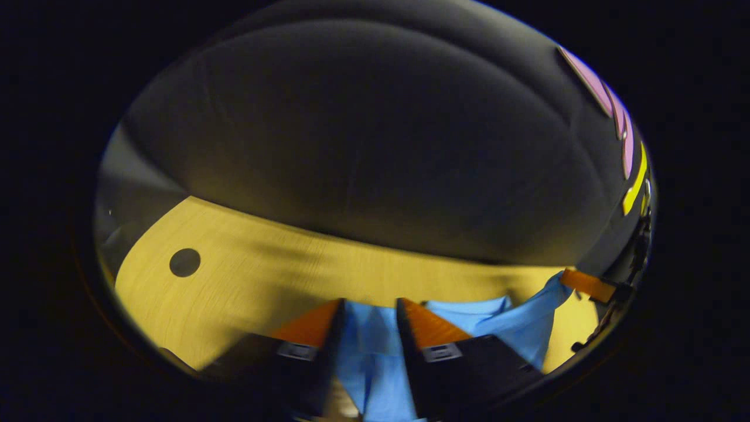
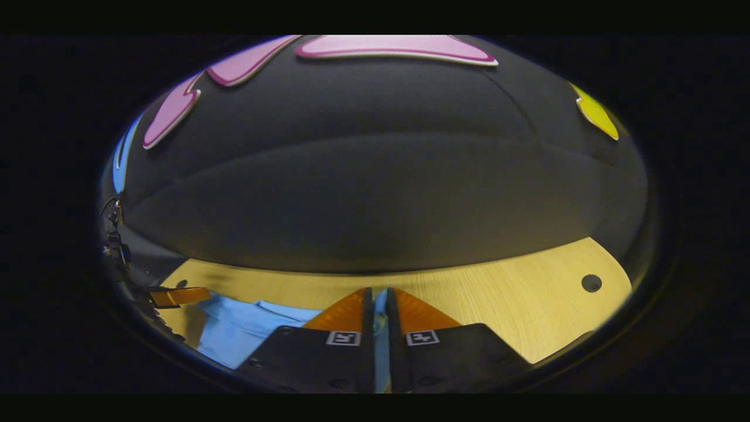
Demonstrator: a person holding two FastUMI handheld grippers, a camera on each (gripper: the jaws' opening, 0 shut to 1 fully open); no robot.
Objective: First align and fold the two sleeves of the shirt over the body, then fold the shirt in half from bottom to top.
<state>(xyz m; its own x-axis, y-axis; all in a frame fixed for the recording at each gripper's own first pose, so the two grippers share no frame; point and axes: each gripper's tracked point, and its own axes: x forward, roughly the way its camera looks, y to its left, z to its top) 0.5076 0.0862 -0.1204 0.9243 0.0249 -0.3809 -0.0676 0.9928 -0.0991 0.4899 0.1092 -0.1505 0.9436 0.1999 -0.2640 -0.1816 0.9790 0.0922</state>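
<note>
Up close, the left gripper [image 1: 369,319] has its two fingers set apart with a band of the light blue cotton shirt [image 1: 375,363] running between them; whether they press on it I cannot tell. The right gripper [image 2: 375,305] has its two fingers drawn nearly together, pinching a thin strip of the same shirt [image 2: 234,331]. One shirt lies on the pale yellow wooden table [image 1: 246,275], bunched near the front edge. Beyond it bare tabletop stretches to the curved far edge, where the black cloth wall [image 2: 375,187] hangs. One round dark hole [image 1: 185,262] sits in the table, well apart from the shirt.
</note>
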